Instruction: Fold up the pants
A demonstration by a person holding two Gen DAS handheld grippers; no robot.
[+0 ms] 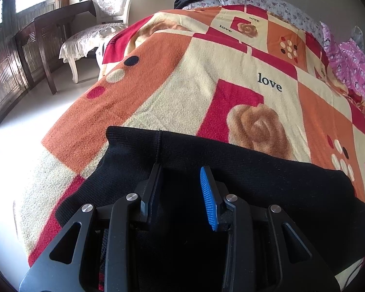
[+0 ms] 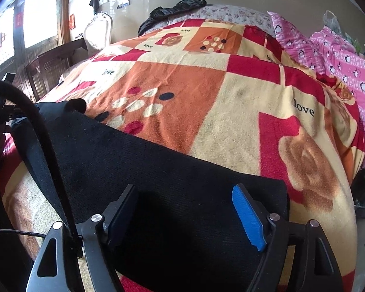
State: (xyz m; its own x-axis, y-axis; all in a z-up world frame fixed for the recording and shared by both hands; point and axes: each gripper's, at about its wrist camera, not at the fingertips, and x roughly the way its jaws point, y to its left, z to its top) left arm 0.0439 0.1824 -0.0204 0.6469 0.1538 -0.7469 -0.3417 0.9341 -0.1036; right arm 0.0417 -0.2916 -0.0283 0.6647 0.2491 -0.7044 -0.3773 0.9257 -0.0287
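A: Both views show the pants [image 1: 255, 182] lying across the near part of the blanket [image 1: 182, 97], a dark knit band running from one gripper to the other. We place the task at an early step: the cloth lies flat, and we see no fold that we can confirm.

B: The left gripper [image 1: 182, 182] has its fingers spread, with nothing between them. We read it as low over the pants near a ribbed seam, though we cannot tell if the tips touch the cloth.

A: The right gripper [image 2: 189, 209] is likewise spread wide and pinches nothing. It points forward over the pants, near their right end [image 2: 279, 189].

B: Both tools aim along the bed, roughly level with each other, one toward each end of the garment.

A: We judge that the next move calls for each gripper to close on the near edge, then lift and carry it over the far edge evenly.

B: Soft knit may sag or slip, so the two pinches should take both layers.
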